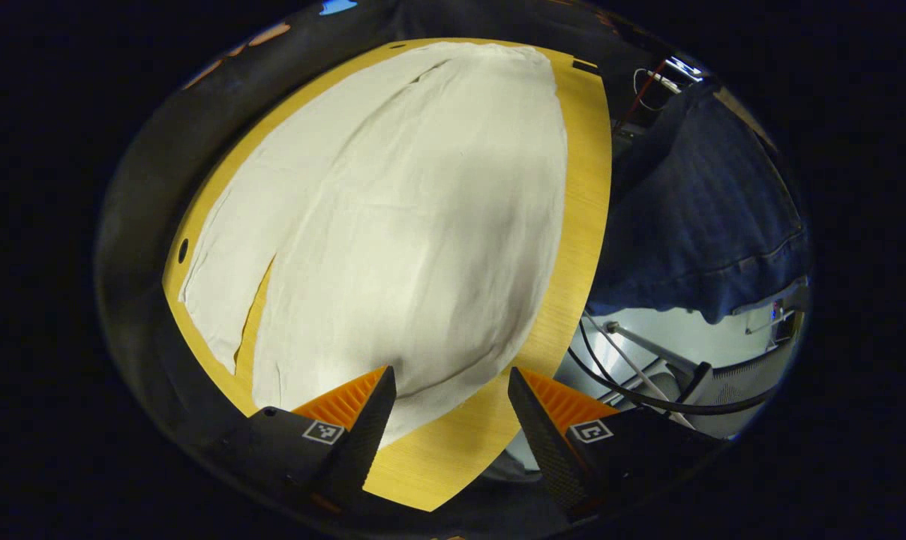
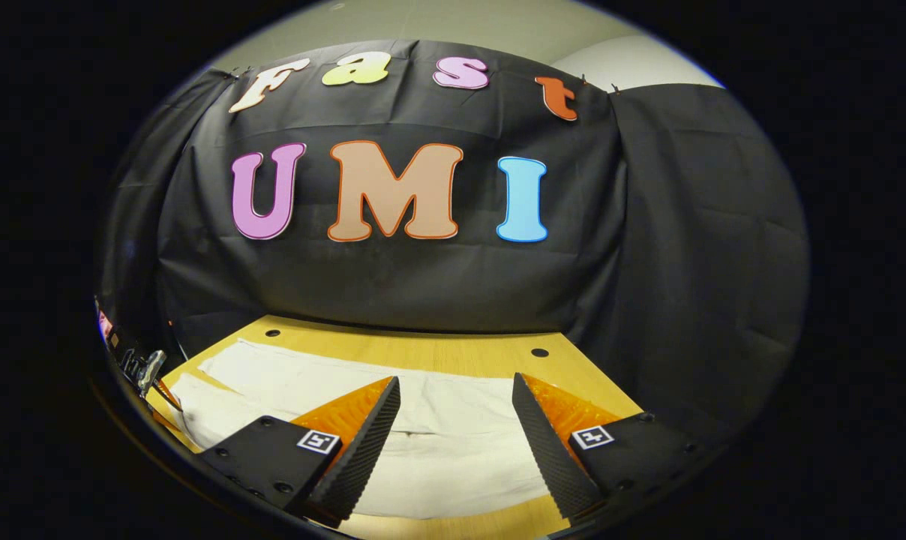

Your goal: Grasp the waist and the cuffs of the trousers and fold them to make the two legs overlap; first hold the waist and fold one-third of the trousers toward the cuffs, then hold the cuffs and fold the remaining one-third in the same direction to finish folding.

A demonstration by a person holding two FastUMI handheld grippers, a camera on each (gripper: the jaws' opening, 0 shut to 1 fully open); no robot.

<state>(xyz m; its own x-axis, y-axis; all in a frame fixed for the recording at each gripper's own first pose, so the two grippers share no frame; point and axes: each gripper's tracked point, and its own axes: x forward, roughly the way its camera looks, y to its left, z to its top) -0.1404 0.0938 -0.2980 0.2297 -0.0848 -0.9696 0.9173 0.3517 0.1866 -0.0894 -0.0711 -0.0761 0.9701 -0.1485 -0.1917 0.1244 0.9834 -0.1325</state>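
Cream-white trousers (image 1: pixel 415 217) lie spread flat along the wooden table (image 1: pixel 584 187), their two legs side by side with a narrow gap of table between them at the lower left. My left gripper (image 1: pixel 451 375) hovers open above the near cuff end, nothing between its fingers. In the right gripper view the same trousers (image 2: pixel 453 450) stretch across the table (image 2: pixel 423 349), and my right gripper (image 2: pixel 456 386) stands open over the cloth near the front edge, apart from it.
A person in dark blue clothing (image 1: pixel 704 210) stands beside the table's right edge in the left gripper view, with cables and a metal frame (image 1: pixel 648 367) on the floor below. Black cloth walls close the table's far side (image 2: pixel 393 292).
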